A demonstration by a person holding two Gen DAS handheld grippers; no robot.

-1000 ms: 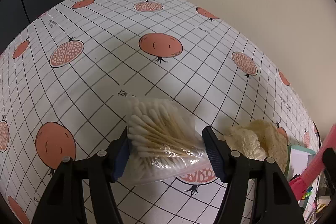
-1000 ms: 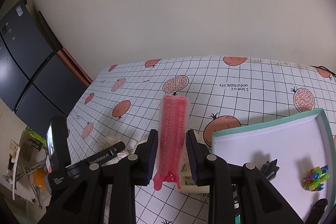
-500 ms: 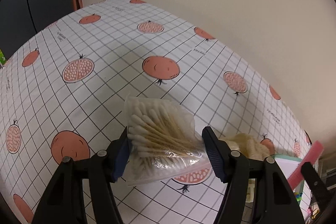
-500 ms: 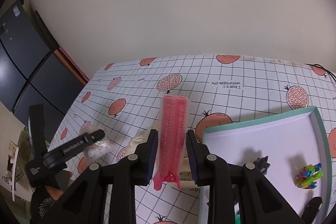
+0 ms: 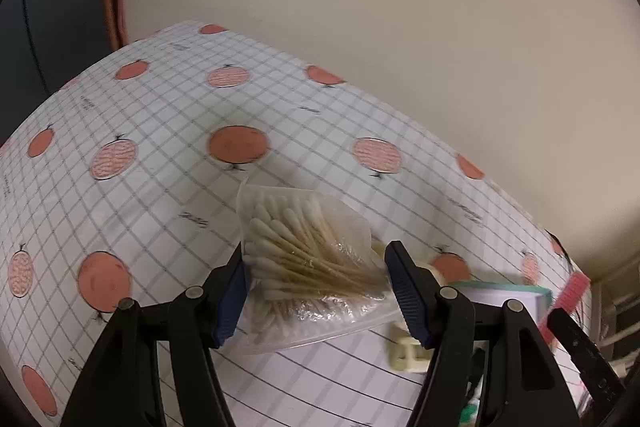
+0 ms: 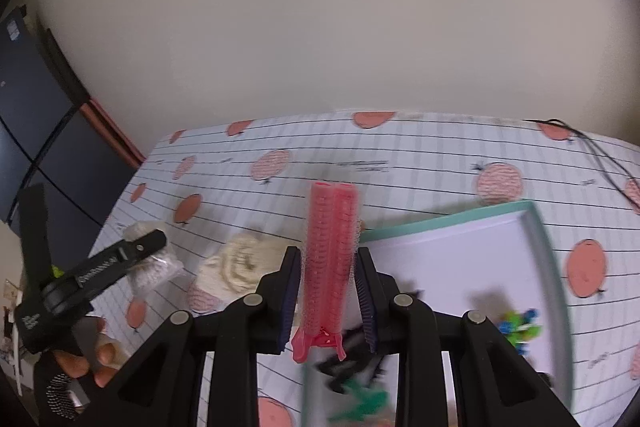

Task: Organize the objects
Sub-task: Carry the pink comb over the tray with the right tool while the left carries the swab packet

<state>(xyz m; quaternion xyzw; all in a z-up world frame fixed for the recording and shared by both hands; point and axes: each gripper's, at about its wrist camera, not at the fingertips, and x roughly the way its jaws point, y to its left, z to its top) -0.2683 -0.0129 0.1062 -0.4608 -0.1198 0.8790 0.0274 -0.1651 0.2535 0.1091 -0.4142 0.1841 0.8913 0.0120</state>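
Flanking cream puff (image 6: 240, 263), mint-rimmed tray (image 6: 440, 223)

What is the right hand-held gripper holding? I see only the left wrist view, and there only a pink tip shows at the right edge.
Observer: The right hand-held gripper is shut on a pink hair roller, which points forward along the fingers.
Operator: Is the tray empty? I see only its rim.
Observer: No. The teal-rimmed tray holds a small multicoloured item near its right side.
Operator: Does anything lie beside the tray?
Observer: A cream fabric bundle lies on the tablecloth, to the left of the tray.
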